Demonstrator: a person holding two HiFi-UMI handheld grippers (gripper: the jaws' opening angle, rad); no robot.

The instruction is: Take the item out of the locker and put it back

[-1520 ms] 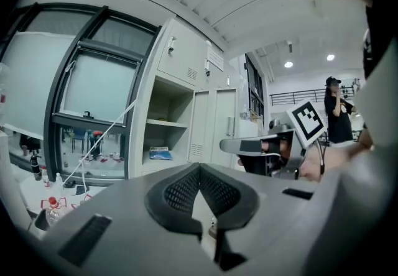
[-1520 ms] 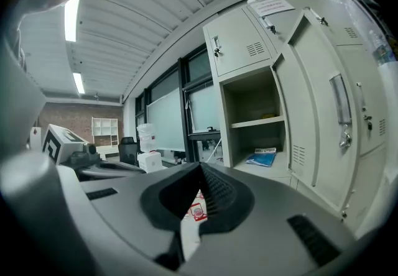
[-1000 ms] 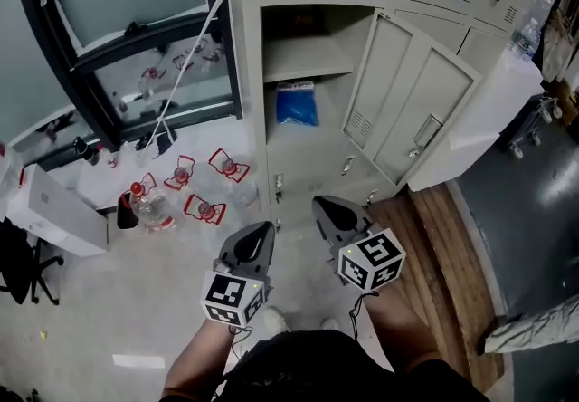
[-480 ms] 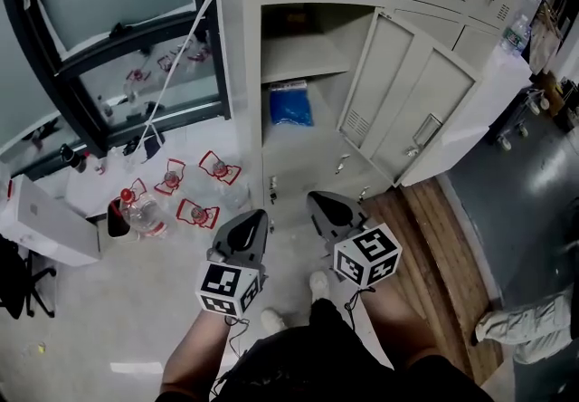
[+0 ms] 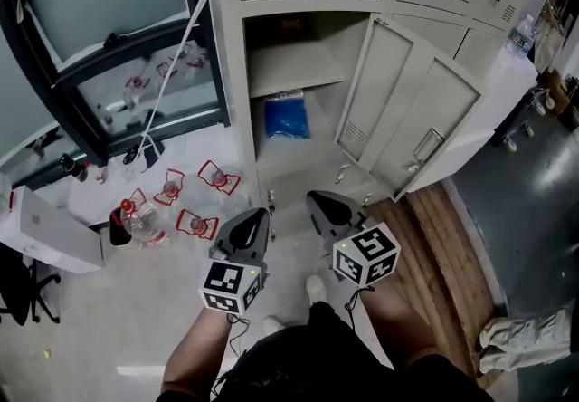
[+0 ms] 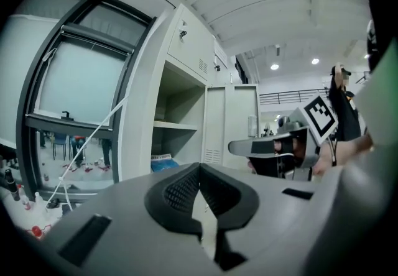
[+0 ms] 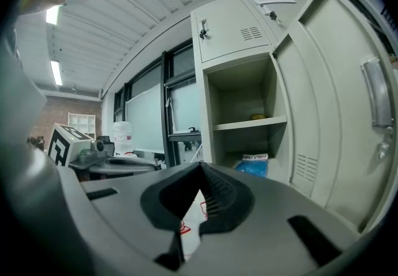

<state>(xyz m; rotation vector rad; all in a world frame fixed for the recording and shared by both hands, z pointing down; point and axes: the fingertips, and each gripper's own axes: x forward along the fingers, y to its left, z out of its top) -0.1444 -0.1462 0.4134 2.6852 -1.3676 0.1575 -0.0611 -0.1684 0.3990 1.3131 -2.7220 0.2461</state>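
A grey locker (image 5: 226, 38) stands with its door (image 5: 412, 110) swung out to the right. On its lower floor lies a blue bag (image 5: 286, 117), also visible as the blue bag (image 7: 254, 166) and the blue bag (image 6: 163, 162). A small yellow item (image 7: 260, 117) rests on the shelf above. My left gripper (image 5: 252, 224) and right gripper (image 5: 322, 207) hover side by side low in front of the locker, well short of it. Both are shut with nothing between the jaws, as at the left gripper (image 6: 199, 169) and the right gripper (image 7: 200, 168).
Left of the locker a window frame (image 5: 81, 101) has a white cord hanging. Several plastic bottles with red labels (image 5: 194, 201) and a white box (image 5: 45, 228) lie on the floor below it. Wooden boards (image 5: 443, 246) lie to the right.
The view has shifted a little, so the locker appears slightly further left and nearer. Both grippers keep their place side by side and stay shut.
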